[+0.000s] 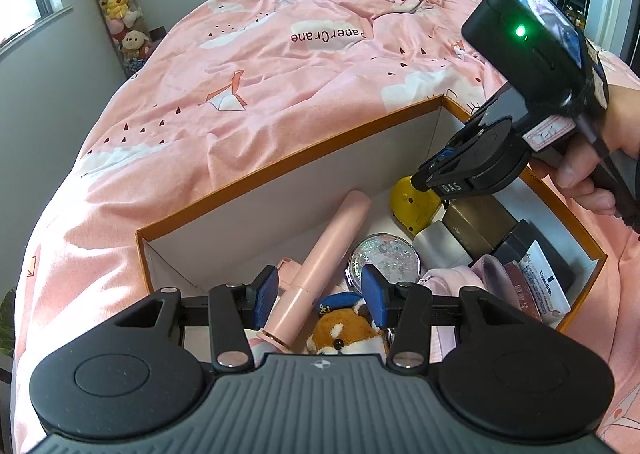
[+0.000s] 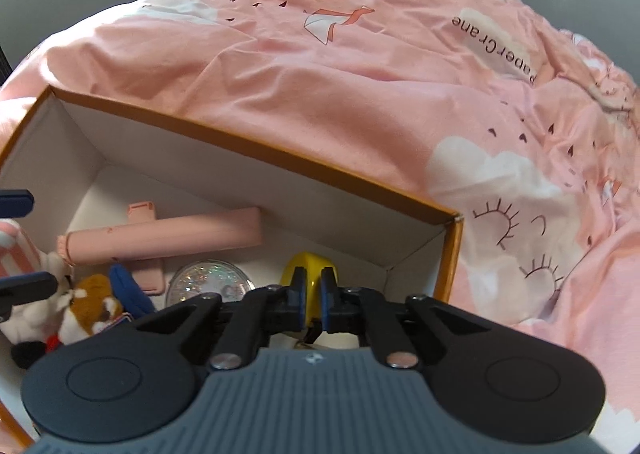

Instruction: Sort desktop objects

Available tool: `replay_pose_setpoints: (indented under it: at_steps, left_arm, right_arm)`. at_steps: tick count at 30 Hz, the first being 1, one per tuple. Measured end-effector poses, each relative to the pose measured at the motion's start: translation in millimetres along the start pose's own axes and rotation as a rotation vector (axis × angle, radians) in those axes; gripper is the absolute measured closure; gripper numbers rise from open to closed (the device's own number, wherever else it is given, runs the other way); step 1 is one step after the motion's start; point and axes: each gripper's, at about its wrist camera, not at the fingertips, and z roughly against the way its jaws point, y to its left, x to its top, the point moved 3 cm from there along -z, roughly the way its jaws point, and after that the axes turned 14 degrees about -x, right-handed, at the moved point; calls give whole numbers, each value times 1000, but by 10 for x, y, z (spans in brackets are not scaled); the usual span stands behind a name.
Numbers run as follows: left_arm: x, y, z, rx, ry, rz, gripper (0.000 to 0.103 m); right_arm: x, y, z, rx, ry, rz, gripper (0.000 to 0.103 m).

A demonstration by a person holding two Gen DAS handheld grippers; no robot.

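box (image 1: 280, 170): matt card | bedcover (image 1: 280, 94): soft cloth | tube (image 1: 328, 250): smooth plastic

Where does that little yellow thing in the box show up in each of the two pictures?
Left wrist view: yellow object right of centre, at the box's far corner, under the right gripper.
Right wrist view: yellow object bottom centre, straight behind the gripper's blue pads.
Shared landmark: pink tube.

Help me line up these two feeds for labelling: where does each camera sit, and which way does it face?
Left wrist: on the left gripper, looking down into the orange-rimmed box on the pink bedspread; right gripper and hand show.
Right wrist: on the right gripper, facing the box's corner and a yellow object.
Shared: box, pink tube, plush toy.
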Motion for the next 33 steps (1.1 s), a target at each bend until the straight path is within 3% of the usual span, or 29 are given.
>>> replay_pose_setpoints:
  at_steps: [7,15,20,22,25,28,33]
  left_arm:
    - [-36,29,108,2,-24,33,50]
    - [-5,-19,488,8,-144,100,46]
    - [32,-64,801,28,-195,149,34]
    - [23,-95,928,45,-218,147,22]
    - [-19,-148,1079,75,-258,157,14]
    - [-73,-203,1155,106,-296,178,12]
    - [-179,-323,1108,142,-322,181,12]
  right_arm:
    - [-13,-24,76,-37,-33,-6,97]
    - [-91,-184,651,50,-156,-143,94]
    - [-245,-226,1098,93,-264,-213,78]
    - [-339,-216,1239,89,-299,-230,72]
    - [-493,-187,1397,70,-347,-259,65]
    - [-660,-125,1515,67,-375,-294,55]
    - [-913,4,1593,36,-401,-324,46]
